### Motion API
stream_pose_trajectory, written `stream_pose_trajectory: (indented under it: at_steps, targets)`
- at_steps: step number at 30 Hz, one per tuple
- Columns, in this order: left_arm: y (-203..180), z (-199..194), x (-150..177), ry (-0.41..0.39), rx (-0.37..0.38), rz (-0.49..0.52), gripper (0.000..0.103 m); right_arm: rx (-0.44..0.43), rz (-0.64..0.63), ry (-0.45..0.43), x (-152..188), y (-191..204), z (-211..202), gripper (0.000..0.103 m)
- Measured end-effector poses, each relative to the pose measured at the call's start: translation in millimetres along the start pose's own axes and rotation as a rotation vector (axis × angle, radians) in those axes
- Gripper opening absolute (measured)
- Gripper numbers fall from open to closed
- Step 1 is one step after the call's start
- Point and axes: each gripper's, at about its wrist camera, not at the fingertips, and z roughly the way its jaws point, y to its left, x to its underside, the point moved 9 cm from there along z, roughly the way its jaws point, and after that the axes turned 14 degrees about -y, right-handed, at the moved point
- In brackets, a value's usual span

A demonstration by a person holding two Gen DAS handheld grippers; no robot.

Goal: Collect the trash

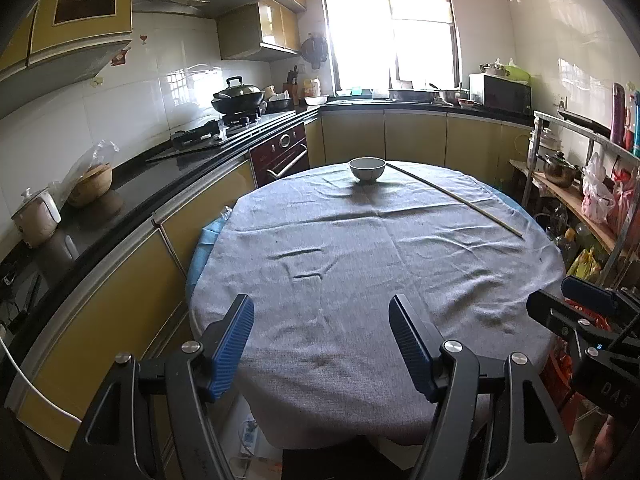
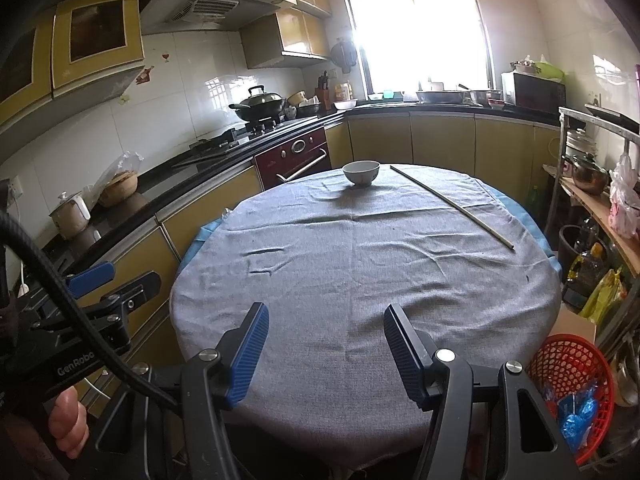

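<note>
Stick (image 2: 450, 205) beyond right hand-held gripper (image 2: 326, 354).

Round table (image 1: 500, 292) under wrinkled grey cloth (image 1: 360, 280), white bowl (image 1: 366, 169) and long thin stick (image 1: 456, 199) atop.

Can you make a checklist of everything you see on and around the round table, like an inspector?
Surface: round table under a wrinkled grey cloth.
Job's things: red plastic mesh basket beside the table, blue wrappers inside; long thin wooden stick on the cloth.
Clutter: white ceramic bowl at the far edge.
Grippers: left gripper and right gripper both open, holding nothing.
Cables: black cable near the left gripper.
Surroundings: lidded black wok on the stove, black microwave.
</note>
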Motion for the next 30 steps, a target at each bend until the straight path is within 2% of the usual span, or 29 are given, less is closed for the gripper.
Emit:
stream_pose_trajectory:
  at_steps: [12,20,30]
  targets:
    - [-3,14,5,0.031,0.004,-0.013,0.071,0.016,0.017,0.028,3,-10,12,0.064]
    - [-16,32,7,0.058,0.034,0.005,0.071,0.043,0.013,0.033,-1,-23,22,0.064]
    - [-29,80,14,0.130,0.060,0.019,0.071,0.082,0.015,0.076,0,-48,59,0.064]
